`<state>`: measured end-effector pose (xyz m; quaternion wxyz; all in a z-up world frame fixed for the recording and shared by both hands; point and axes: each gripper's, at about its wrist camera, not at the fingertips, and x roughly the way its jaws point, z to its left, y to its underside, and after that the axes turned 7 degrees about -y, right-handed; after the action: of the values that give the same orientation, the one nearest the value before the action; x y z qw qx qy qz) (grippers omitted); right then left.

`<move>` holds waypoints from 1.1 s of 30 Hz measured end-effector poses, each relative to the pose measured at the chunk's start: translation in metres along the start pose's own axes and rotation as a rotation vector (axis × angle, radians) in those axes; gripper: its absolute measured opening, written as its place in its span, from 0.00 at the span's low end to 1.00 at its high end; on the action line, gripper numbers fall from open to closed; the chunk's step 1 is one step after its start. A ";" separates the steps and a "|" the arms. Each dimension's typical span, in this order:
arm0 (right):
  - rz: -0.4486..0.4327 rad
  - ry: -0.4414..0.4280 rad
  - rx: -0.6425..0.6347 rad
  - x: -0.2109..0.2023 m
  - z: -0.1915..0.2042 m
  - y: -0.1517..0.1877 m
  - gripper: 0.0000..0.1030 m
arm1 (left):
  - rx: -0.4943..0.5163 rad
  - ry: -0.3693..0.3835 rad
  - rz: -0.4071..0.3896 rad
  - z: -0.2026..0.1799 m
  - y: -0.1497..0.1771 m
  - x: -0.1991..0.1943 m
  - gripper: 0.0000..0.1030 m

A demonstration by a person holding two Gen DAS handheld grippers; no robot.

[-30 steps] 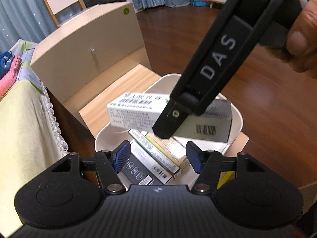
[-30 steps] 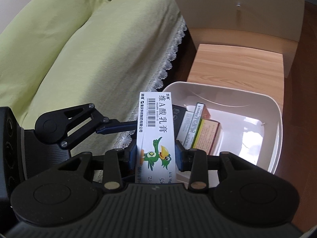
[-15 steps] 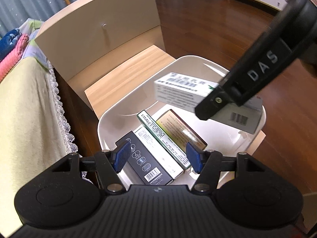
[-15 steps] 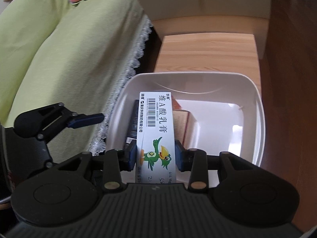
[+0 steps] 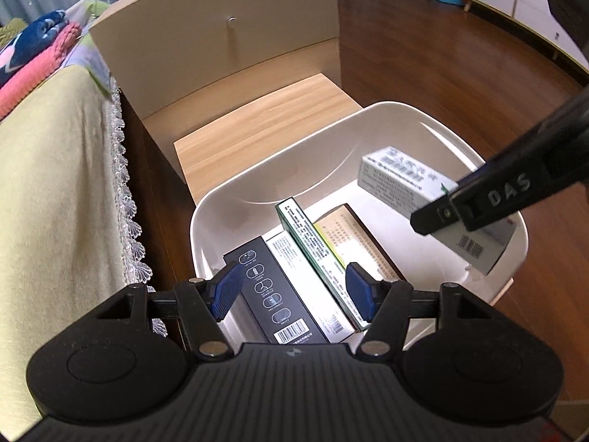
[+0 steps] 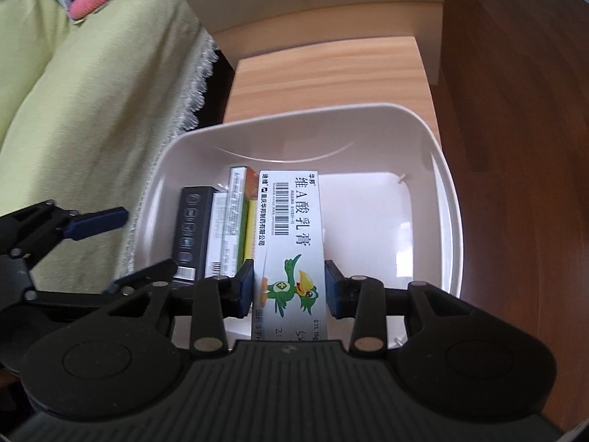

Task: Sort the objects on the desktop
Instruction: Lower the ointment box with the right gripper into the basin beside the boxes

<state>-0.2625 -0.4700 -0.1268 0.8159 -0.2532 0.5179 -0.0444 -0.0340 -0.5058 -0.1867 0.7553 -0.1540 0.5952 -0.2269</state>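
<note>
Your right gripper (image 6: 289,291) clamps a white box (image 6: 289,235) reading "维A酸乳膏", with a green bird, above the tub (image 6: 447,199). Your left gripper (image 5: 292,291), jaws apart, hovers over a black box (image 5: 272,294) inside.

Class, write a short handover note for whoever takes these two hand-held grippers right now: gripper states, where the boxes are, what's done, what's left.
Right hand-held gripper: shut on the white carton with the green bird print, held above the white plastic bin.
Left hand-held gripper: open, empty, above the bin's near edge.
Done: black box and three other cartons lie in the bin's left part.
Left: set the bird carton in the bare right part, release.
</note>
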 end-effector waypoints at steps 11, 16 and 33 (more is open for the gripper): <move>0.027 0.107 0.015 0.037 -0.011 -0.004 0.33 | -0.014 -0.049 -0.009 0.002 0.006 0.007 0.62; 0.055 0.142 0.004 0.055 -0.015 -0.008 0.33 | -0.017 -0.059 -0.019 0.003 0.005 0.007 0.62; 0.136 0.207 -0.001 0.087 -0.030 -0.019 0.33 | -0.003 -0.064 -0.027 0.003 0.006 0.007 0.62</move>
<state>-0.2449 -0.5263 -0.1994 0.7591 -0.2118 0.6153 -0.0144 -0.0293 -0.5048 -0.1946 0.7707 -0.1705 0.5688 -0.2312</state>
